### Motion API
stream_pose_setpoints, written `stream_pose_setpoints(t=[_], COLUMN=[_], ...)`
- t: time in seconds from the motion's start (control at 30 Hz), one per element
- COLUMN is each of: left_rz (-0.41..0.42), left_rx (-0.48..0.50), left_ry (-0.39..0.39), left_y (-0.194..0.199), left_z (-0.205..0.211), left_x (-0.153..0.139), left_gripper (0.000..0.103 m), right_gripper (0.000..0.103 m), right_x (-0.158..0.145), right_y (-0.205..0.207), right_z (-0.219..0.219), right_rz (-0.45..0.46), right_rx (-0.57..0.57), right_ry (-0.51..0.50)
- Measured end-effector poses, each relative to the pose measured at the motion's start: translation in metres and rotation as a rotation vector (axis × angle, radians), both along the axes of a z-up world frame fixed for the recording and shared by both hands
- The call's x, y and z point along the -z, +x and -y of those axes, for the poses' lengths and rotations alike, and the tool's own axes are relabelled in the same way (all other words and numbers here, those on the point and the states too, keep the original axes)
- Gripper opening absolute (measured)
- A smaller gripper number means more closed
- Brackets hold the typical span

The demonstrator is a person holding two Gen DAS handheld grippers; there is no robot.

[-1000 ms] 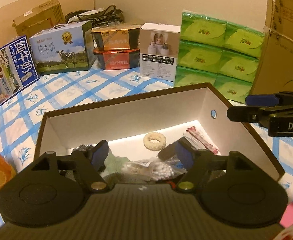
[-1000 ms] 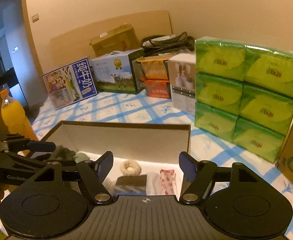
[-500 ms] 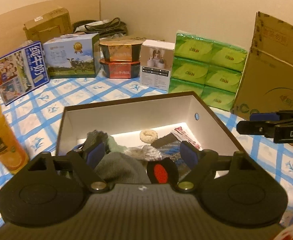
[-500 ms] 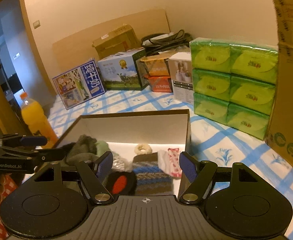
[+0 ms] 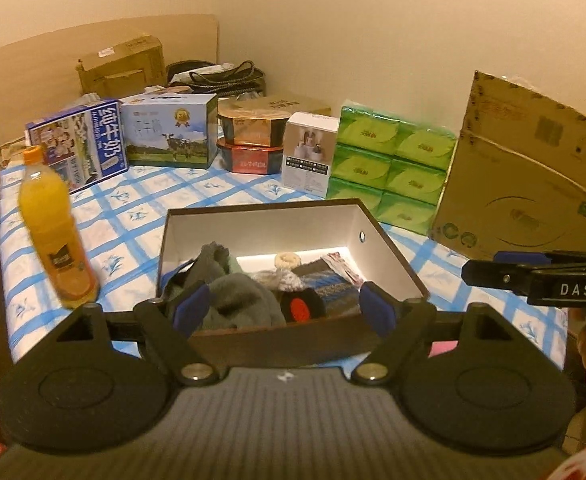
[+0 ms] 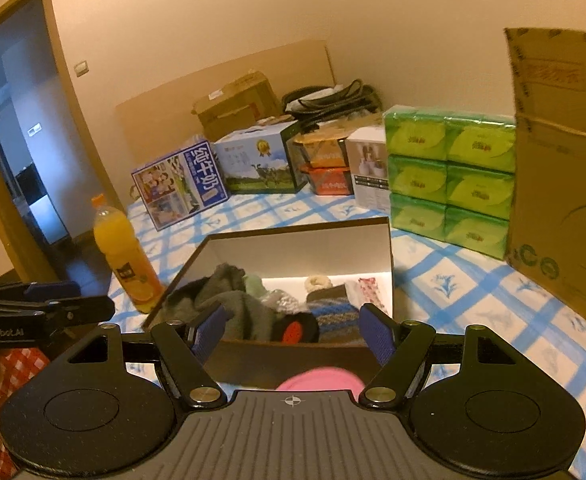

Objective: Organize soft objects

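An open brown box with white walls (image 5: 377, 236) (image 6: 387, 248) sits on the blue-checked cloth. Inside lie grey knitted pieces (image 5: 237, 292) (image 6: 237, 304), a cream scrunchie (image 5: 287, 259) (image 6: 318, 281), a blue striped knit (image 5: 329, 284) (image 6: 333, 316), a black item with a red patch (image 5: 299, 308) (image 6: 293, 330) and a red-white packet (image 5: 339, 264). My left gripper (image 5: 283, 312) is open and empty, just in front of the box. My right gripper (image 6: 293, 330) is open and empty, also in front of it. A pink object (image 6: 319, 378) lies below the right gripper.
An orange juice bottle (image 5: 55, 232) (image 6: 127, 252) stands left of the box. Milk cartons (image 5: 77, 144), food tubs (image 5: 251, 144), a white box (image 5: 309, 160) and green tissue packs (image 5: 393, 164) line the back. A big cardboard box (image 5: 533, 168) stands right.
Both grippers have pulled back and up from over the box, so the whole box and the bottle now show. Both stay open and empty.
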State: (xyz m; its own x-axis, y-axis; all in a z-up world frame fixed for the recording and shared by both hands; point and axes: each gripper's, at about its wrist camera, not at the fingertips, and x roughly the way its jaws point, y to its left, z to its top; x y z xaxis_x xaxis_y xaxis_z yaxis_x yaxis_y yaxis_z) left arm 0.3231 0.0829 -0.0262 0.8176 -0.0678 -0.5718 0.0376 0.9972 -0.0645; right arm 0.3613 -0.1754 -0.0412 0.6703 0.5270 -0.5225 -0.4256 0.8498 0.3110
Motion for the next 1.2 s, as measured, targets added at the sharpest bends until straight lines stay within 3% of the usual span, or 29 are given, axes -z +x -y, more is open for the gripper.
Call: stream_pose_setpoints(t=[0.2, 0.43, 0.77, 1.2], left_rz=[-0.014, -0.015, 0.023, 0.009], left_rx=[-0.020, -0.059, -0.090, -0.145], left_ry=[-0.006, -0.073, -0.061, -0.046], left_y=[-0.053, -0.111, -0.187, -0.262], left_z=[0.007, 0.007, 0.021, 0.033], left_x=[-0.010, -0.019, -0.029, -0.020], left_gripper=[0.080, 0.080, 0.080, 0.080], right_gripper=[0.074, 0.074, 0.075, 0.075], right_x=[-0.012, -0.023, -0.027, -0.020], right_y=[-0.053, -0.111, -0.183, -0.259], right_z=[0.001, -0.003, -0.005, -0.004], right_rz=[0.005, 0.025, 0.020, -0.034], right_rx=[0.030, 0.053, 0.072, 0.068], right_ry=[0.004, -0.013, -0.018, -0.064])
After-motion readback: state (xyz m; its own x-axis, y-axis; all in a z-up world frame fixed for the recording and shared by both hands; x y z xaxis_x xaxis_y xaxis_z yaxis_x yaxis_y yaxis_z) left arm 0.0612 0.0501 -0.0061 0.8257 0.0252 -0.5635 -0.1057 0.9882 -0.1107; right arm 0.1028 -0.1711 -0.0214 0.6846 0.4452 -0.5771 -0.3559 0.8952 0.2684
